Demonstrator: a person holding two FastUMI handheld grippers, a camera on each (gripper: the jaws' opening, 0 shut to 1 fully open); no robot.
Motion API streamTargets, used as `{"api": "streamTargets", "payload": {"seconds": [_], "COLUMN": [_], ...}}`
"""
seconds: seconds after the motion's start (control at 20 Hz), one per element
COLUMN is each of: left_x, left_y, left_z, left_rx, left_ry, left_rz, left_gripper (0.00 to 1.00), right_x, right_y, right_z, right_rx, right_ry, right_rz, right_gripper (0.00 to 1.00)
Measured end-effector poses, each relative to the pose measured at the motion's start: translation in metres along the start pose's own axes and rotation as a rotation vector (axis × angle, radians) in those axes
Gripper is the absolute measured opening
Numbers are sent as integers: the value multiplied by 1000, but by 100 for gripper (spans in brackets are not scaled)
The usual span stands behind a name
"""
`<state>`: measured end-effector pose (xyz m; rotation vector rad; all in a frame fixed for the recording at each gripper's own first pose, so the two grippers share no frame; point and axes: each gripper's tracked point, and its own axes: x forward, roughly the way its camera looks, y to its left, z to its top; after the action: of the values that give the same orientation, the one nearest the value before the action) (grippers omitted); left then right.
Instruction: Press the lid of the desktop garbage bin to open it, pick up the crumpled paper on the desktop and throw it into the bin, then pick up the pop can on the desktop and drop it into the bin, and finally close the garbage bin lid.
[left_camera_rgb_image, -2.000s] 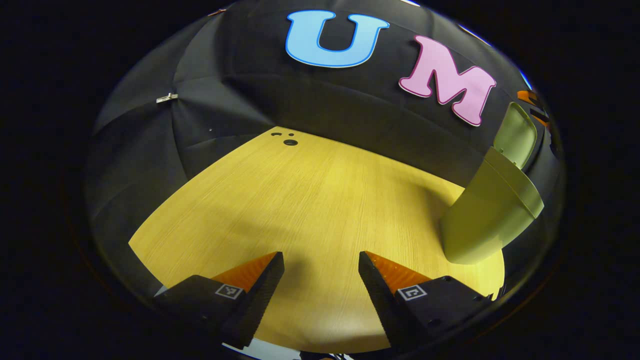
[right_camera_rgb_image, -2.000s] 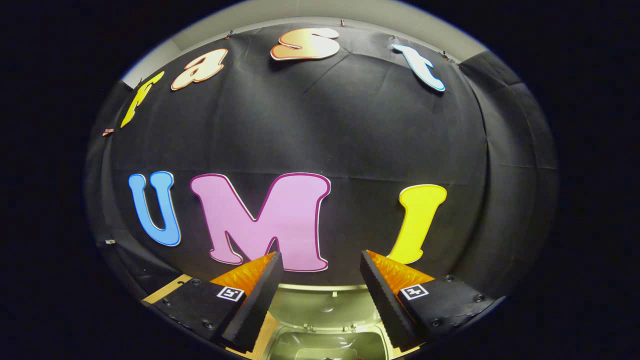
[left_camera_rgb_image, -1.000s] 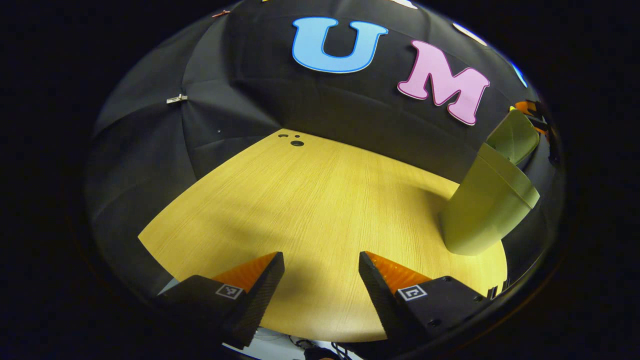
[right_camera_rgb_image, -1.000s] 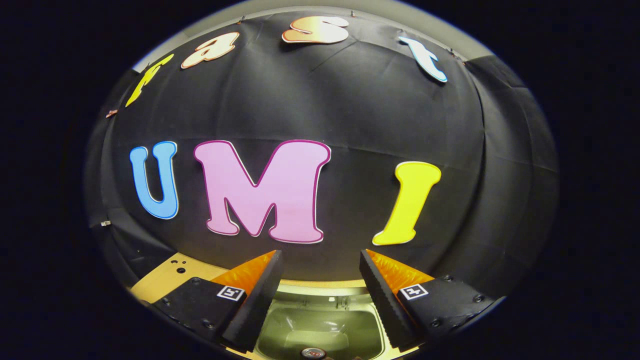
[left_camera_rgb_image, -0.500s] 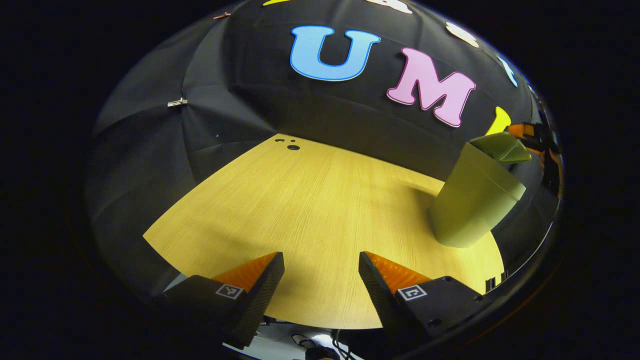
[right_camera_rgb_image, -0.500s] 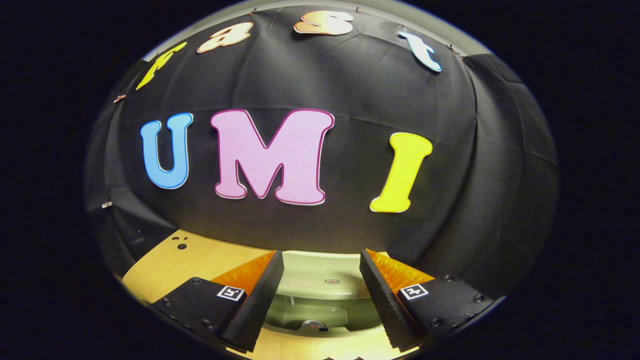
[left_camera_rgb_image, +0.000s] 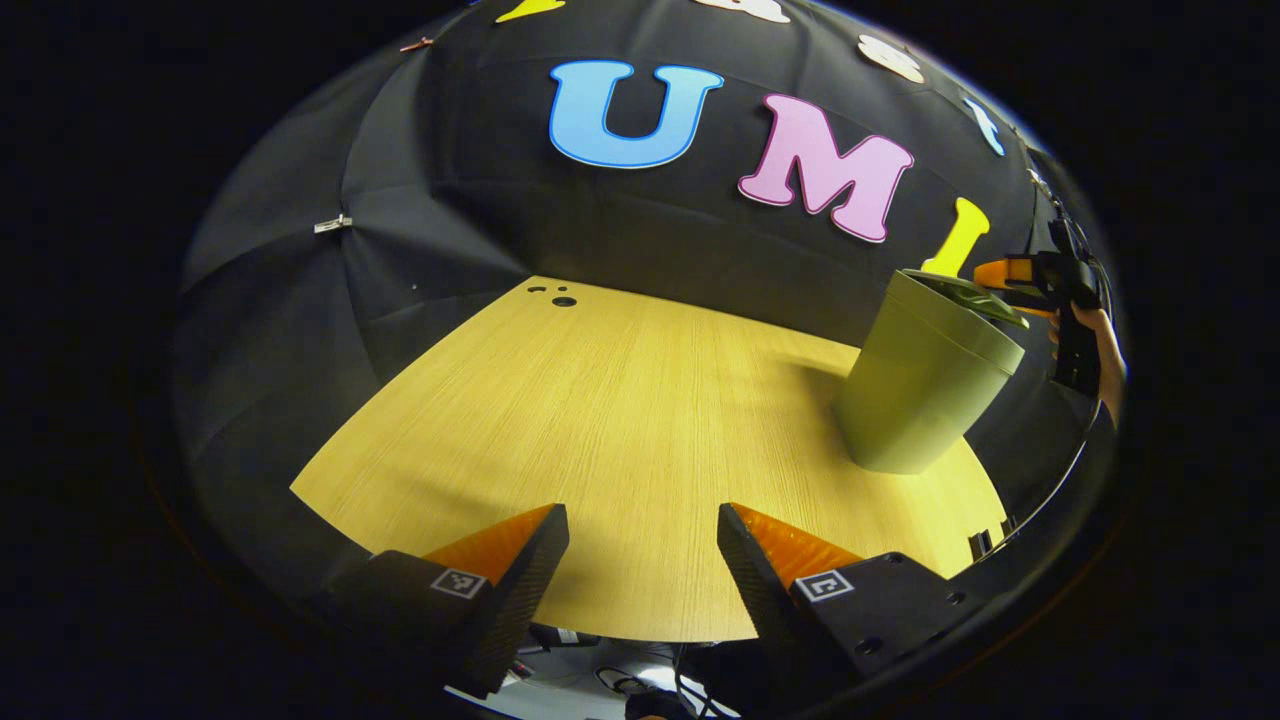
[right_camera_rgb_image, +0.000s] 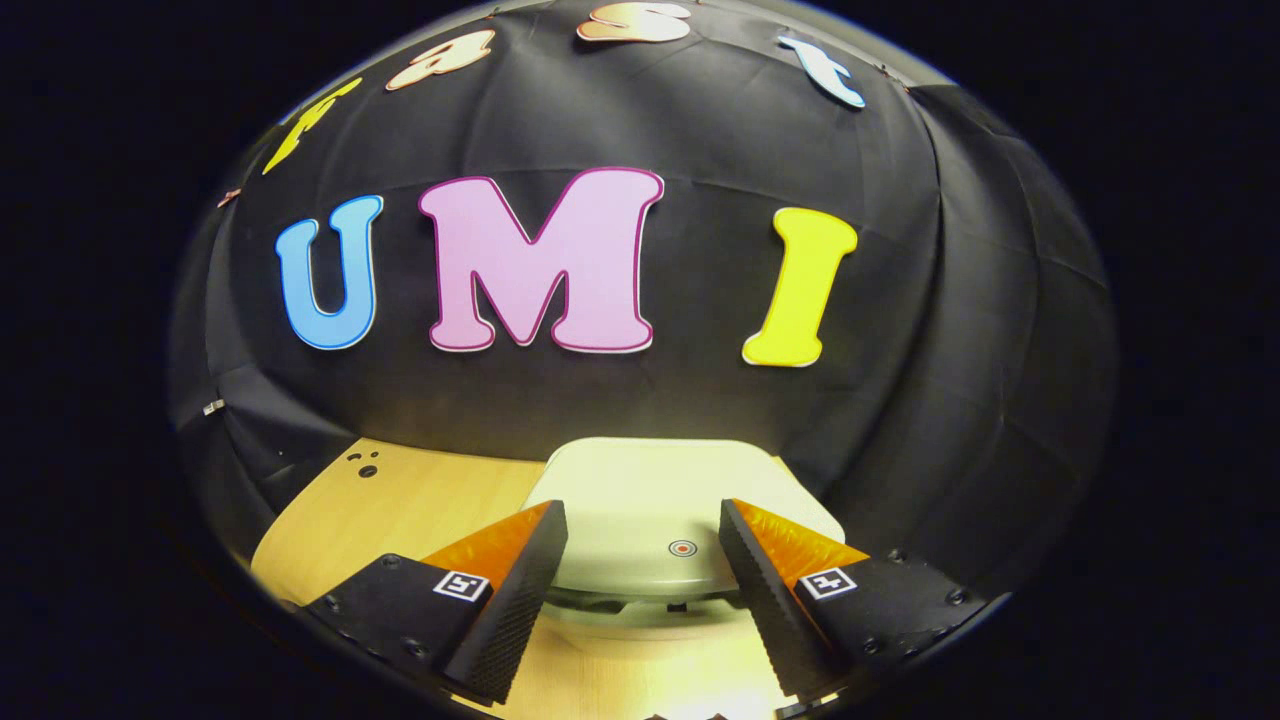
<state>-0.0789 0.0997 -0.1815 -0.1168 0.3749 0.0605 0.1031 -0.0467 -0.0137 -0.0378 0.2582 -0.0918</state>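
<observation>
Black cloth wall (right_camera_rgb_image: 640, 420) wraps the booth, creased, clipped at left. Light wood desktop (left_camera_rgb_image: 620, 420) w/ small dark holes (left_camera_rgb_image: 563, 300) at the far edge. Cables (left_camera_rgb_image: 640, 680) hang below the near edge.

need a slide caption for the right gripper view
Right gripper, fingers apart, poised over the nearly shut lid of the green desktop bin on the wooden table.
</observation>
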Motion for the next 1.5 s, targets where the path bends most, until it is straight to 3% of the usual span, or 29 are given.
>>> {"api": "streamTargets", "payload": {"seconds": [0.2, 0.65, 1.0, 1.1, 1.3, 1.4, 1.5], "left_x": [-6, -14, -11, -9, -11, -19, -31], "left_y": [2, 14, 2, -3, -11, -23, -36], "left_z": [-7, -26, -22, -12, 14, 28, 47], "left_rx": [12, 10, -2, 5, 32, 28, -5], "left_ry": [11, 36, 28, 2, -66, -84, -124], "left_rz": [-2, 34, 28, 20, 8, -19, -51], "left_gripper": [96, 96, 96, 96, 96, 96, 96], "right_x": [-2, -1, -2, -11, -55, -69, -92], "right_y": [5, 4, 8, 5, 15, 23, 44], "right_z": [-21, -23, -23, -21, 19, 25, 27], "right_rx": [26, 70, 16, 36, 31, 30, 78], "right_ry": [36, 26, -15, -15, -176, -205, -216], "right_rz": [15, 31, 50, 32, 41, 56, 117], "right_gripper": [96, 98, 98, 97, 96, 96, 96]}}
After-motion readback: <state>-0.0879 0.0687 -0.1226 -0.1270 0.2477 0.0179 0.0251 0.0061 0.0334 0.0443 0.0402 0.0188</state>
